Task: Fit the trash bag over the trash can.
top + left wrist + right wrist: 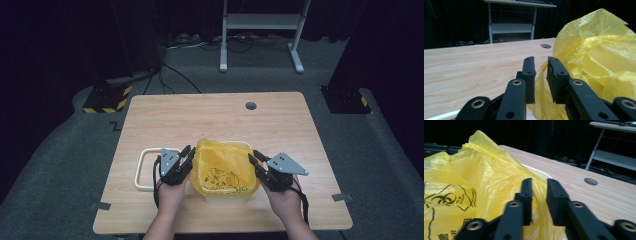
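Pinching opposite edges of the yellow biohazard bag (223, 168), left gripper (189, 153) and right gripper (254, 157) fingers nearly closed on film, likely spreading it over the white bin (243, 145) on the desk (210, 117).

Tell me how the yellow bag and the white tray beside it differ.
The yellow bag is thin, crinkled, see-through plastic with black print; the white tray is a stiff plain frame with rounded corners. The bag stands puffed up; the tray lies flat and low. The left gripper and right gripper sit at the bag's two sides with its film between their jaws; neither grips the tray. Both rest on the table.
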A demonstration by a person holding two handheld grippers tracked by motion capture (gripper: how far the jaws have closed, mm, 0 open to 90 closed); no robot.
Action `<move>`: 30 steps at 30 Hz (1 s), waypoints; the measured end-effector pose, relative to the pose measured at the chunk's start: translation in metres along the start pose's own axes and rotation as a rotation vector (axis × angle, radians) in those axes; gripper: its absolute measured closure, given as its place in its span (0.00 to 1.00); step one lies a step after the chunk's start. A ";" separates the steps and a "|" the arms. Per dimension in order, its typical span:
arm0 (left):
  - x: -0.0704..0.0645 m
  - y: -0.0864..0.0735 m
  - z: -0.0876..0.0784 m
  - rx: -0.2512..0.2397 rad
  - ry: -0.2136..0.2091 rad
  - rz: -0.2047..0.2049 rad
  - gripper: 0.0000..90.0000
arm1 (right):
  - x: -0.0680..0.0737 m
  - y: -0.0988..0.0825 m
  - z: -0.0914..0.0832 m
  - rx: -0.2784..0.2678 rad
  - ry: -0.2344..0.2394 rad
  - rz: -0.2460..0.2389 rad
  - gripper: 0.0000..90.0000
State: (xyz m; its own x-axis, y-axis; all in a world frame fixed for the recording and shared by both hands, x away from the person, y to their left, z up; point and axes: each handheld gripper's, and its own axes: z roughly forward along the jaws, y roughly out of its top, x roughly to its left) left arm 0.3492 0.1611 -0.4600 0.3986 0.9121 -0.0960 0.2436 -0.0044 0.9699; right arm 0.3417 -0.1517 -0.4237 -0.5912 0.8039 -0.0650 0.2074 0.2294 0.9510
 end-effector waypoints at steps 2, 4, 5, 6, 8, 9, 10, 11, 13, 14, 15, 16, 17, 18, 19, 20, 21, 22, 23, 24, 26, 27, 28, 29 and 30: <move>0.001 0.001 -0.001 0.007 -0.002 0.002 0.87 | -0.003 0.001 0.002 -0.008 -0.016 0.009 0.98; 0.000 0.001 -0.002 0.005 -0.009 0.024 0.92 | -0.006 0.003 0.003 -0.015 -0.022 0.014 1.00; -0.001 0.002 -0.002 0.004 -0.012 0.029 0.95 | -0.007 0.004 0.004 -0.018 -0.024 0.016 1.00; -0.001 0.002 -0.002 0.004 -0.018 0.036 0.97 | -0.009 0.005 0.006 -0.018 -0.024 0.015 1.00; -0.002 0.003 -0.001 0.002 -0.025 0.045 0.99 | -0.012 0.007 0.011 -0.012 -0.027 0.019 1.00; -0.002 0.004 0.000 0.006 -0.030 0.052 0.99 | -0.014 0.008 0.014 -0.011 -0.022 0.030 1.00; -0.002 0.005 0.001 0.006 -0.030 0.061 1.00 | -0.017 0.009 0.018 -0.010 -0.020 0.038 1.00; -0.003 0.006 0.002 0.007 -0.028 0.069 1.00 | -0.020 0.009 0.021 -0.005 -0.021 0.046 1.00; -0.003 0.007 0.005 0.011 -0.030 0.074 1.00 | -0.024 0.009 0.028 0.010 -0.018 0.055 1.00; -0.003 0.007 0.006 0.015 -0.028 0.076 1.00 | -0.027 0.008 0.031 0.020 -0.019 0.065 1.00; -0.003 0.007 0.007 0.017 -0.025 0.080 1.00 | -0.029 0.007 0.035 0.027 -0.018 0.071 1.00; -0.003 0.008 0.008 0.019 -0.020 0.076 1.00 | -0.032 0.006 0.037 0.033 -0.017 0.082 1.00; -0.003 0.008 0.009 0.024 -0.017 0.071 1.00 | -0.034 0.006 0.039 0.034 -0.013 0.092 1.00; -0.002 0.008 0.010 0.030 -0.015 0.071 1.00 | -0.036 0.005 0.040 0.035 -0.006 0.105 1.00; -0.002 0.008 0.011 0.034 -0.014 0.072 1.00 | -0.039 0.005 0.041 0.037 0.002 0.124 1.00; -0.001 0.007 0.013 0.040 -0.012 0.076 1.00 | -0.042 0.004 0.042 0.041 0.001 0.136 1.00; -0.001 0.007 0.014 0.047 -0.009 0.076 1.00 | -0.044 0.003 0.044 0.048 0.004 0.146 1.00; -0.001 0.007 0.016 0.052 -0.008 0.075 1.00 | -0.046 0.001 0.046 0.058 0.005 0.150 1.00; -0.001 0.006 0.017 0.054 -0.012 0.078 1.00 | -0.048 0.000 0.047 0.064 0.005 0.150 1.00; -0.002 0.006 0.018 0.057 -0.010 0.081 1.00 | -0.049 -0.002 0.048 0.068 0.010 0.154 1.00; -0.003 0.007 0.021 0.064 -0.014 0.088 1.00 | -0.050 -0.004 0.050 0.070 0.010 0.162 1.00; -0.004 0.007 0.022 0.066 -0.013 0.088 1.00 | -0.050 -0.005 0.051 0.072 0.012 0.165 1.00; -0.004 0.007 0.024 0.069 -0.014 0.089 1.00 | -0.050 -0.005 0.051 0.071 0.014 0.168 1.00; -0.004 0.007 0.025 0.071 -0.015 0.085 1.00 | -0.050 -0.006 0.051 0.070 0.014 0.168 1.00; -0.004 0.007 0.026 0.072 -0.015 0.085 1.00 | -0.049 -0.007 0.051 0.068 0.014 0.170 1.00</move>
State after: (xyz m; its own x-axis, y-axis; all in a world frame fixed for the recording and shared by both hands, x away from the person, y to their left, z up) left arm 0.3721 0.1468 -0.4587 0.4340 0.9008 -0.0177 0.2706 -0.1116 0.9562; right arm 0.4093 -0.1650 -0.4422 -0.5538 0.8267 0.0992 0.3568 0.1280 0.9254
